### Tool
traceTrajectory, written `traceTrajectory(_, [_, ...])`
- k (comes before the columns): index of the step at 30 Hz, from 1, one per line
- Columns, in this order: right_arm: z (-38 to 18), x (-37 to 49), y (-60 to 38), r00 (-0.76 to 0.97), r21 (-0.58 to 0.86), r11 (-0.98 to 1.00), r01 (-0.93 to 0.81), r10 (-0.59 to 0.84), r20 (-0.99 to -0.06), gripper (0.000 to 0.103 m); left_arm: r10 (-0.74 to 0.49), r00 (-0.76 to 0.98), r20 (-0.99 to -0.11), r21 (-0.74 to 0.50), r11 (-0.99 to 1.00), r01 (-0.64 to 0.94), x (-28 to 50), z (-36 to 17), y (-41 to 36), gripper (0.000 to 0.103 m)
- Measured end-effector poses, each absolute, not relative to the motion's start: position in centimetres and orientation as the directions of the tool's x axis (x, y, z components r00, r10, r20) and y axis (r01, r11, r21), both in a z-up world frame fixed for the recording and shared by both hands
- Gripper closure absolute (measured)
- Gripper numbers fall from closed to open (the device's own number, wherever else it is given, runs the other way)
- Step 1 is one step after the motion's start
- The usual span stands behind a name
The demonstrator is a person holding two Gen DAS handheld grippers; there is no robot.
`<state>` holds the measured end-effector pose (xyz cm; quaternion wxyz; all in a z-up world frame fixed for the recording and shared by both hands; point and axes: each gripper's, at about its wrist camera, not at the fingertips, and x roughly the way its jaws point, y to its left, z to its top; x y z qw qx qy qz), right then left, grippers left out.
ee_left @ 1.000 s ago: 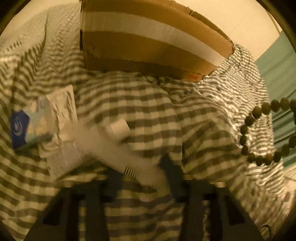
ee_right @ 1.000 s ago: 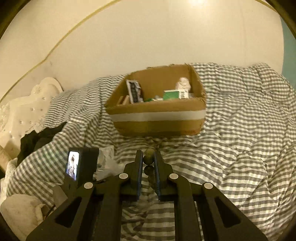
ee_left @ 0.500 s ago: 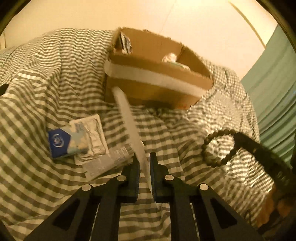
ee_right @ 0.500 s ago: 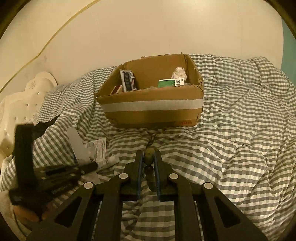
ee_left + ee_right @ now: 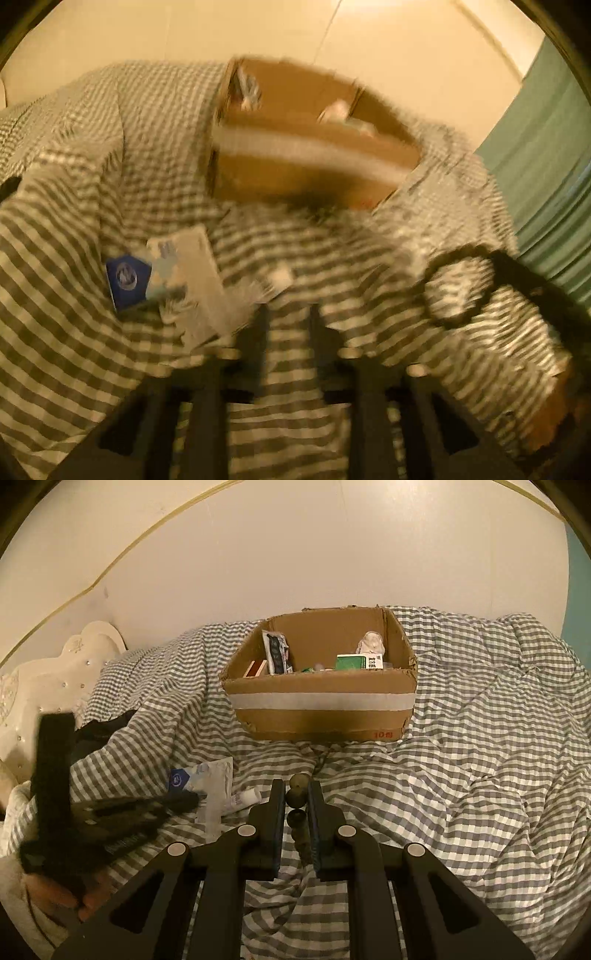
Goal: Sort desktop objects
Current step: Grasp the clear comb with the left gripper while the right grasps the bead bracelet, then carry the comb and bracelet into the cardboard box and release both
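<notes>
A cardboard box (image 5: 321, 701) with a white tape band stands on the grey checked duvet (image 5: 480, 775), with several small items inside. My right gripper (image 5: 297, 805) is shut on a string of dark beads (image 5: 297, 795). In the left wrist view the beads (image 5: 458, 291) hang in a loop at the right. My left gripper (image 5: 290, 325) appears blurred; its jaws are opening with only duvet between them. A white tube (image 5: 245, 798) lies on the duvet just ahead of it, beside a blue and white packet (image 5: 183, 777) and a clear wrapper (image 5: 218, 790).
A cream padded headboard (image 5: 55, 679) and dark clothing (image 5: 107, 727) are at the left. A green curtain (image 5: 546, 166) hangs at the right. A hand (image 5: 85, 897) holds the left gripper's handle. The wall rises behind the box.
Half a second ago the left gripper pinched the white tube upright. Now the tube lies on the duvet and the jaws are apart. The right gripper keeps its hold on the beads.
</notes>
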<state>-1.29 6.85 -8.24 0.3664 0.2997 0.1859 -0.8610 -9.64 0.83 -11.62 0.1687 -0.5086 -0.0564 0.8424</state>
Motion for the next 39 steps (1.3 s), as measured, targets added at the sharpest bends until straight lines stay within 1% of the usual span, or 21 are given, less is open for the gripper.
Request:
traceTrajectory(1, [-8.5, -1.3, 6.7, -0.551, -0.104, -0.661, 0.743, -0.516, -0.656, 0.092, 0.32, -0.429, -0.845, -0.256, -0.946, -0.201, -9.7, -12.4, 0.5, 0.055])
traceTrajectory(2, [-8.8, -1.4, 6.7, -0.549, -0.106, -0.661, 0.743, -0.512, -0.661, 0.092, 0.287, -0.435, -0.853, -0.24, -0.957, -0.161, -10.1, -13.2, 0.1, 0.052])
traceTrajectory(4, [-9.3, -1.8, 6.6, -0.542, -0.103, -0.661, 0.743, -0.506, -0.67, 0.092, 0.247, -0.413, -0.877, -0.225, -0.969, -0.101, -11.1, -14.7, -0.6, 0.052])
traceTrajectory(6, [-9.9, -2.4, 6.5, -0.528, -0.091, -0.66, 0.746, -0.503, -0.684, 0.092, 0.247, -0.365, -0.898, -0.245, -0.968, -0.052, -12.3, -16.2, -1.0, 0.052])
traceTrajectory(10, [-11.1, -3.5, 6.0, -0.51, -0.089, -0.655, 0.75, -0.488, -0.709, 0.092, 0.227, -0.342, -0.912, -0.235, -0.972, -0.017, -14.4, -17.6, -0.9, 0.052])
traceTrajectory(11, [-11.5, -3.6, 6.0, -0.505, -0.089, -0.653, 0.752, -0.484, -0.715, 0.091, 0.227, -0.346, -0.91, -0.235, -0.972, -0.019, -14.8, -17.9, -0.8, 0.053])
traceTrajectory(12, [-11.8, -3.8, 6.0, -0.497, -0.086, -0.651, 0.754, -0.481, -0.722, 0.091, 0.226, -0.347, -0.91, -0.231, -0.973, -0.025, -15.1, -18.1, -0.7, 0.056])
traceTrajectory(13, [-12.1, -4.1, 6.0, -0.488, -0.079, -0.651, 0.755, -0.478, -0.731, 0.091, 0.233, -0.344, -0.91, -0.235, -0.971, -0.037, -15.2, -18.1, -0.8, 0.071])
traceTrajectory(14, [-12.3, -4.3, 6.0, -0.485, -0.076, -0.652, 0.755, -0.476, -0.734, 0.091, 0.245, -0.338, -0.909, -0.243, -0.969, -0.049, -15.4, -18.1, -0.7, 0.075])
traceTrajectory(19, [-12.7, -5.1, 6.1, -0.476, -0.056, -0.666, 0.744, -0.47, -0.743, 0.091, 0.247, -0.361, -0.899, -0.242, -0.968, -0.058, -14.9, -17.5, -0.9, 0.076])
traceTrajectory(23, [-12.2, -4.2, 6.2, -0.509, -0.098, -0.662, 0.743, -0.465, -0.725, 0.091, 0.249, -0.378, -0.892, -0.242, -0.968, -0.066, -13.8, -16.6, -1.0, 0.076])
traceTrajectory(33, [-10.2, -0.6, 6.7, -0.544, -0.139, -0.641, 0.755, -0.493, -0.678, 0.092, 0.26, -0.466, -0.846, -0.221, -0.965, -0.137, -10.4, -12.3, -1.4, 0.076])
traceTrajectory(37, [-8.7, 0.5, 6.6, -0.562, -0.158, -0.636, 0.756, -0.506, -0.655, 0.092, 0.293, -0.495, -0.818, -0.249, -0.956, -0.155, -10.0, -10.3, -1.8, 0.076])
traceTrajectory(39, [-8.0, 0.6, 6.5, -0.566, -0.158, -0.636, 0.755, -0.511, -0.647, 0.092, 0.273, -0.51, -0.816, -0.219, -0.962, -0.165, -10.2, -9.2, -1.5, 0.076])
